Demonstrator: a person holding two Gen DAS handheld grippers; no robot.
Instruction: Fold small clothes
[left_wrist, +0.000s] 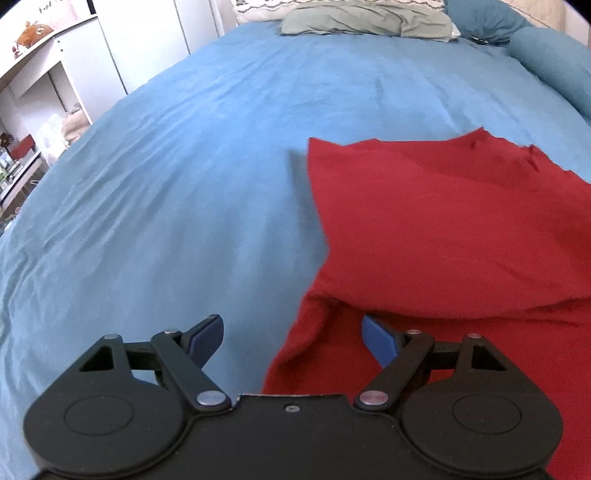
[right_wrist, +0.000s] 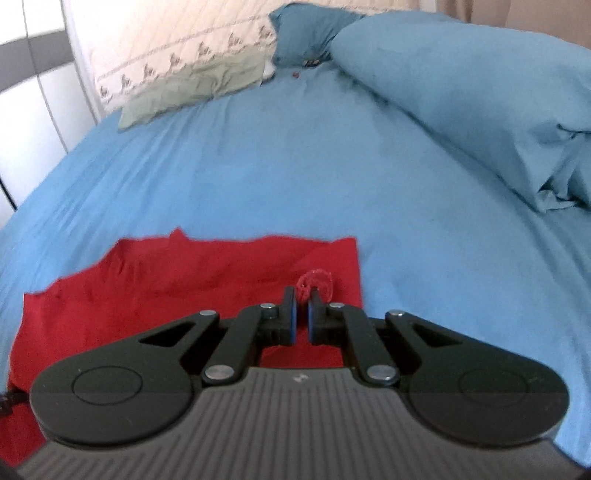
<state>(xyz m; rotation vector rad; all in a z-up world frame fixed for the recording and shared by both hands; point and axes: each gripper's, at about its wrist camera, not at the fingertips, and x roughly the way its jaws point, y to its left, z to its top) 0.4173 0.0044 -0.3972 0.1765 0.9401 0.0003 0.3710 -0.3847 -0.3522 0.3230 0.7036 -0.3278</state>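
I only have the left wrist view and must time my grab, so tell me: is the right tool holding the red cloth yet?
Observer: Yes. The right tool is shut on a bunched bit of the red cloth near its right edge.
Operator: Is the cloth's far right corner lying flat?
Observer: It looks flat on the blue bedsheet, just beyond the pinch.
Operator: Anything near that side?
Observer: A blue pillow lies farther right, apart from the cloth.
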